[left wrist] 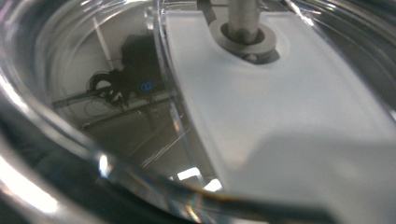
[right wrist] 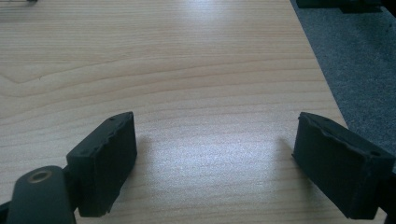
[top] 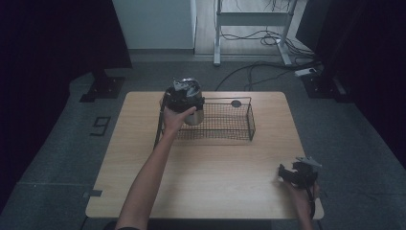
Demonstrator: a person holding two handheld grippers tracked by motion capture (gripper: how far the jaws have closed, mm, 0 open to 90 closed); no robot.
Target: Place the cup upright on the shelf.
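Observation:
My left gripper (top: pixel 184 98) is over the left end of a black wire basket (top: pixel 251 123), held in a person's hand. It is shut on the rim of a clear, greyish round container (top: pixel 194 116) that sits under it, inside the basket's left end. The left gripper view looks straight into that container (left wrist: pixel 84 116) from very close, showing a white flat blade (left wrist: pixel 280 116) on a metal shaft (left wrist: pixel 243 18). My right gripper (top: pixel 283 171) rests low by the table's front right corner. Its black pads (right wrist: pixel 105 163) stand wide apart over bare wood, so the right gripper (right wrist: pixel 215 149) is open and empty.
A small dark round thing (top: pixel 236 103) lies at the basket's far side. The light wooden table (top: pixel 201 172) drops to grey carpet (right wrist: pixel 355 60) close on the right. Cables and a desk frame (top: pixel 253 28) are on the floor beyond the table.

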